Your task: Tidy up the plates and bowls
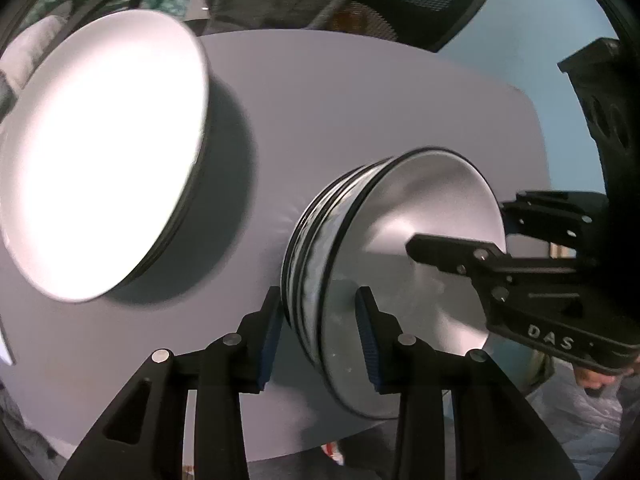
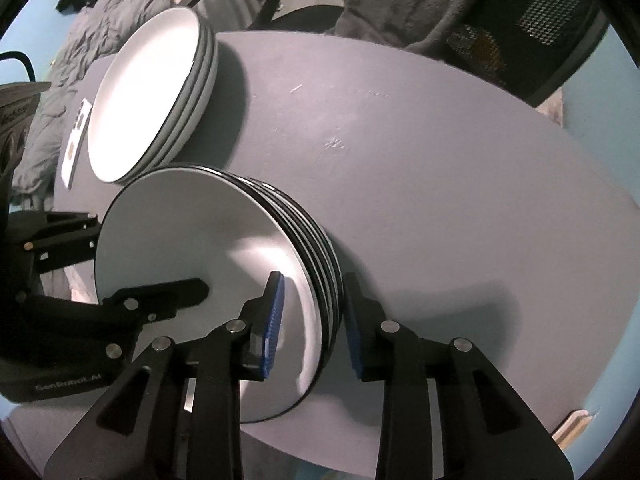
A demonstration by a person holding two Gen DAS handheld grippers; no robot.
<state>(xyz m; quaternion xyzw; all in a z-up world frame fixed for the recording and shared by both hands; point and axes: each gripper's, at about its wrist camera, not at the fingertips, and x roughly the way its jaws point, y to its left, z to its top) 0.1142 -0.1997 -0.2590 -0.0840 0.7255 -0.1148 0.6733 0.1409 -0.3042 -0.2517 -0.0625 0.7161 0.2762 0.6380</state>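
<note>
While both claws stood over the same pile, the step in hand appeared to be the handling of the stack of smaller dishes at its two opposite rims.

Left wrist view: the left claw [image 1: 318, 332] pointed steeply down at the near edge of the stack of smaller dishes [image 1: 400, 280], which rested on the grey counter [image 1: 360, 100]. One blue pad stood outside the stacked rims, the other over the inner face of the top dish. The jaws were partly open, and a gap showed at each pad; no firm press could be confirmed. The right claw [image 1: 460, 228] entered from the right at the far rim, one finger lying over the top dish. A second stack of larger white plates [image 1: 104, 160] sat well apart to the left.

Right wrist view: the right claw [image 2: 312, 320] straddled the rim of the same stack [image 2: 200, 260], one pad inside and one outside against the banded edges. The jaws stood partly open; contact on the outer side looked close, but a grip could not be told. The left claw [image 2: 120, 264] reached in from the left. The larger plates [image 2: 148, 92] sat beyond.

Judgement: the next move called for both claws to close evenly on the rims before any lift, keeping the pile level, since an unequal pinch could tilt or slide the upper dishes.
</note>
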